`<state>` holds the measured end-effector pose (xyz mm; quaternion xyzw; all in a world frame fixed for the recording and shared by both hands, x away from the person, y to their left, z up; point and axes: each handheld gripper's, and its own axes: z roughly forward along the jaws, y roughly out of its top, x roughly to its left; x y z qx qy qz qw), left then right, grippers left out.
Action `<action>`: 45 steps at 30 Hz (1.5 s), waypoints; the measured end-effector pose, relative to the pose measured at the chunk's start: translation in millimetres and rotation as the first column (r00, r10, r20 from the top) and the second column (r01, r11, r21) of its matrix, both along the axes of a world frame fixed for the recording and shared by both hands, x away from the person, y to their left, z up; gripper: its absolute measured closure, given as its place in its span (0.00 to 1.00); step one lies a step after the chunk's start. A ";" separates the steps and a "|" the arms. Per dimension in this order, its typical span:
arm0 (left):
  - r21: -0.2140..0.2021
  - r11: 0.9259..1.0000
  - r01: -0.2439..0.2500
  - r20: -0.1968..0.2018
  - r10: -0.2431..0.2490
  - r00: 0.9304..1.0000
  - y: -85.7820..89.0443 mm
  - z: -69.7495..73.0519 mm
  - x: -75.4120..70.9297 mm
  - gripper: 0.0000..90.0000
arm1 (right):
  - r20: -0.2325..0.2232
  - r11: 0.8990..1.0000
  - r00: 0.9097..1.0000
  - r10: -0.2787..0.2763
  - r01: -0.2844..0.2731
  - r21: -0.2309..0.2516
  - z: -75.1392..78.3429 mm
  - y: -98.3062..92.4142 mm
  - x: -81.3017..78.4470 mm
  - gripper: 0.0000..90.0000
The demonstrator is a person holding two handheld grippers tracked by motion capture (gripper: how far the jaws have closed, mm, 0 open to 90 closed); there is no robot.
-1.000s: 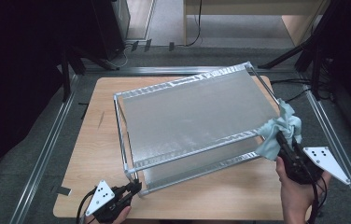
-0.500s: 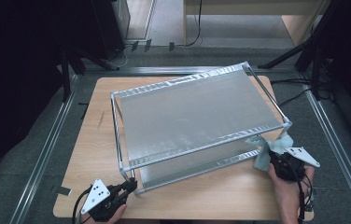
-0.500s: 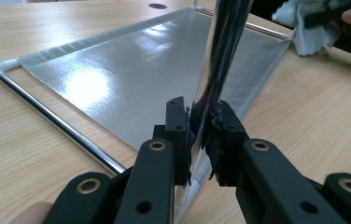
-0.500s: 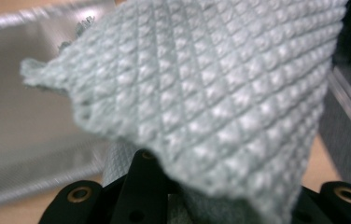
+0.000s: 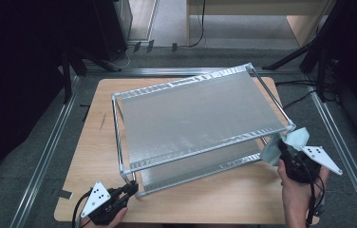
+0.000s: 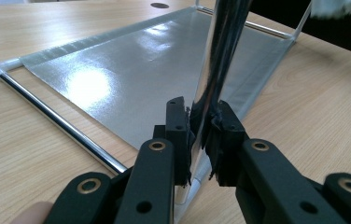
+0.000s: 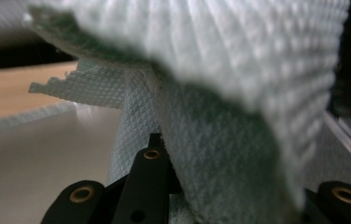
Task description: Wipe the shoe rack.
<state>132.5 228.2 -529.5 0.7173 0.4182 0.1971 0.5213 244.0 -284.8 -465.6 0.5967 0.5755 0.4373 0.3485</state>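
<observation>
The wooden table [image 5: 91, 156] has a light top w/ rounded corners. It stands on a grey floor [image 5: 29, 156]. Metal rails [image 5: 48, 152] lie on the floor along the left, right and far sides of the table. A small dark piece of tape [image 5: 63, 194] lies on the floor near the table's front left corner. Behind the table, black stand legs [image 5: 72, 64] on the left and [image 5: 309, 52] on the right. A black cable [image 5: 305, 97] runs on the floor at the right. At the back, light wooden furniture [image 5: 257, 12].
</observation>
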 end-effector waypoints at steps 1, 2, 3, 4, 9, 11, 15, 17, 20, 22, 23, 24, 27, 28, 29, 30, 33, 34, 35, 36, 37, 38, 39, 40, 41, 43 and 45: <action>0.003 1.000 0.000 0.001 0.000 1.000 0.0 0.0 0.0 0.89 | 0.039 1.000 0.999 -0.001 0.001 -0.002 7.3 2.3 -2.4 0.88; 0.003 1.000 0.000 0.000 0.000 1.000 0.1 0.0 0.0 0.89 | 0.060 1.000 0.998 -0.005 0.005 -0.004 11.6 3.6 -3.5 0.88; 0.003 1.000 0.000 0.001 0.000 1.000 0.1 0.0 0.0 0.89 | 0.068 1.000 0.998 -0.011 0.011 -0.008 13.7 4.7 -3.0 0.88; 0.004 1.000 0.000 0.001 0.000 1.000 0.1 0.0 0.0 0.89 | 0.064 1.000 0.998 -0.011 0.012 -0.010 13.1 4.9 -1.2 0.88; 0.004 1.000 -0.003 0.001 0.003 1.000 1.2 0.0 0.2 0.89 | -0.018 0.999 1.000 -0.009 0.008 -0.034 -12.5 6.3 13.6 0.88; 0.004 1.000 -0.004 0.000 0.004 1.000 1.5 0.0 0.2 0.89 | -0.070 0.999 0.997 -0.011 0.008 -0.047 -26.3 6.9 19.6 0.88; 0.005 1.000 -0.005 0.001 0.005 1.000 2.0 0.0 0.3 0.89 | -0.187 0.998 0.982 -0.013 0.002 -0.061 -49.7 5.2 29.5 0.88; 0.005 1.000 -0.004 0.001 0.004 1.000 2.0 0.0 0.3 0.89 | -0.248 0.998 0.969 -0.007 -0.008 -0.059 -59.7 4.1 33.5 0.87; 0.004 1.000 -0.004 0.000 0.004 1.000 2.0 0.0 0.3 0.89 | -0.281 0.999 0.960 -0.005 -0.010 -0.052 -64.1 6.4 34.5 0.88; 0.004 1.000 -0.005 0.000 0.005 1.000 1.9 0.0 0.3 0.89 | -0.263 0.999 0.965 0.005 -0.018 -0.045 -58.1 11.7 32.7 0.88; 0.004 1.000 -0.006 0.000 0.006 1.000 1.8 0.0 0.2 0.89 | -0.249 0.999 0.968 0.017 -0.027 -0.039 -53.1 15.5 30.9 0.88; 0.004 1.000 -0.007 0.000 0.007 1.000 1.8 -0.1 0.2 0.89 | -0.225 0.998 0.974 0.027 -0.038 -0.047 -47.6 19.5 28.8 0.88; 0.000 1.000 -0.008 -0.001 0.008 1.000 1.9 -0.2 0.2 0.89 | -0.149 0.994 0.987 0.054 -0.068 -0.090 -34.6 34.3 23.8 0.88; 0.000 1.000 -0.008 -0.002 0.008 1.000 2.0 -0.3 0.2 0.89 | -0.130 0.991 0.988 0.082 -0.094 -0.091 -33.5 38.4 23.8 0.88; -0.003 1.000 -0.009 -0.002 0.009 1.000 1.9 -0.4 0.2 0.89 | -0.125 0.989 0.987 0.100 -0.112 -0.098 -34.7 42.5 25.0 0.88; -0.003 1.000 -0.010 0.000 0.010 1.000 1.5 -0.5 -0.1 0.89 | -0.134 0.987 0.985 0.107 -0.122 -0.107 -38.0 45.8 27.6 0.88; -0.009 1.000 -0.006 0.000 0.006 1.000 1.0 -0.9 0.0 0.89 | -0.209 0.976 0.960 0.185 -0.204 -0.074 -58.1 54.3 38.6 0.87; -0.008 1.000 -0.006 0.000 0.006 1.000 0.9 -0.9 0.1 0.89 | -0.236 0.964 0.943 0.236 -0.257 -0.063 -63.5 58.3 40.8 0.84; -0.009 1.000 -0.006 0.000 0.006 1.000 0.8 -0.9 0.2 0.89 | -0.251 0.948 0.923 0.291 -0.314 -0.054 -66.8 63.9 40.9 0.77; -0.010 1.000 -0.006 -0.001 0.006 1.000 0.9 -0.8 0.2 0.89 | -0.257 0.936 0.911 0.321 -0.347 -0.061 -68.0 68.4 40.7 0.70; -0.011 1.000 -0.005 -0.002 0.005 1.000 0.9 -0.8 0.3 0.88 | -0.263 0.926 0.903 0.339 -0.370 -0.078 -68.3 73.8 40.3 0.61; -0.011 1.000 -0.004 -0.004 0.004 1.000 1.2 -0.7 0.3 0.88 | -0.253 0.927 0.908 0.334 -0.365 -0.086 -67.2 77.6 39.0 0.57; -0.016 1.000 -0.004 -0.007 0.004 1.000 1.5 -0.8 0.4 0.88 | -0.236 0.929 0.912 0.336 -0.361 -0.074 -65.5 79.5 37.7 0.55; -0.026 1.000 -0.004 -0.011 0.003 1.000 2.0 -0.8 0.4 0.88 | -0.224 0.930 0.913 0.341 -0.363 -0.064 -64.4 80.8 37.2 0.57; -0.039 0.999 -0.003 -0.013 0.003 1.000 2.8 -0.6 0.3 0.87 | -0.221 0.931 0.916 0.334 -0.357 -0.075 -64.4 82.1 36.9 0.66; -0.059 0.998 0.001 -0.014 -0.002 1.000 4.8 0.4 0.1 0.86 | -0.252 0.925 0.908 0.334 -0.367 -0.097 -68.0 83.9 37.4 0.81; -0.082 0.997 0.011 -0.023 -0.013 1.000 7.4 1.4 0.6 0.86 | -0.295 0.924 0.899 0.322 -0.367 -0.108 -74.3 81.9 40.4 0.92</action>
